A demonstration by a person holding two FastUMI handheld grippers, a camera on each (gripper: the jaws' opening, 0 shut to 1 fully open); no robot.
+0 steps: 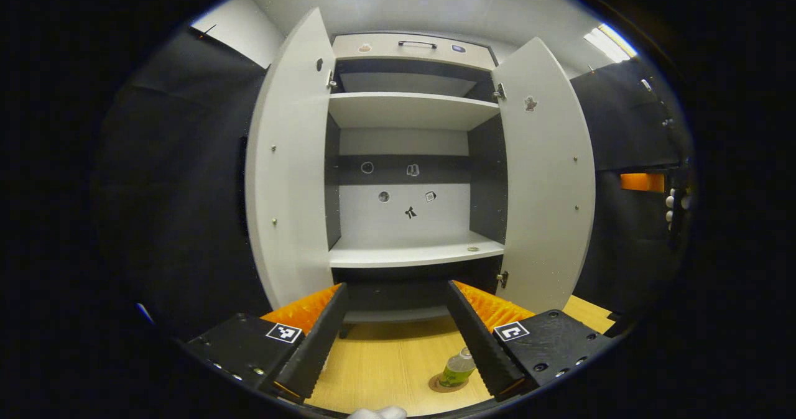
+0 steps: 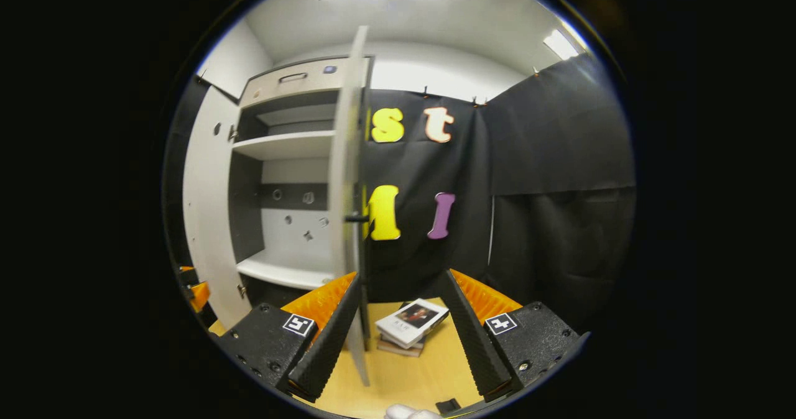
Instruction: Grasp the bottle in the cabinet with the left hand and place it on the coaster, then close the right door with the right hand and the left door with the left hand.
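A small clear bottle with a green label stands on a round brown coaster on the wooden table, just left of my left gripper's right finger. My left gripper is open, empty, and faces the cabinet with both doors swung wide: left door, right door. In the right gripper view the right door is seen edge-on just ahead, its small dark knob sticking out. My right gripper is open, with the door's lower edge near its left finger.
A small stack of books lies on the wooden table past the right door. Black cloth walls close in both sides. The cabinet shelves are bare apart from small stickers on the back panel. The other gripper shows at far left.
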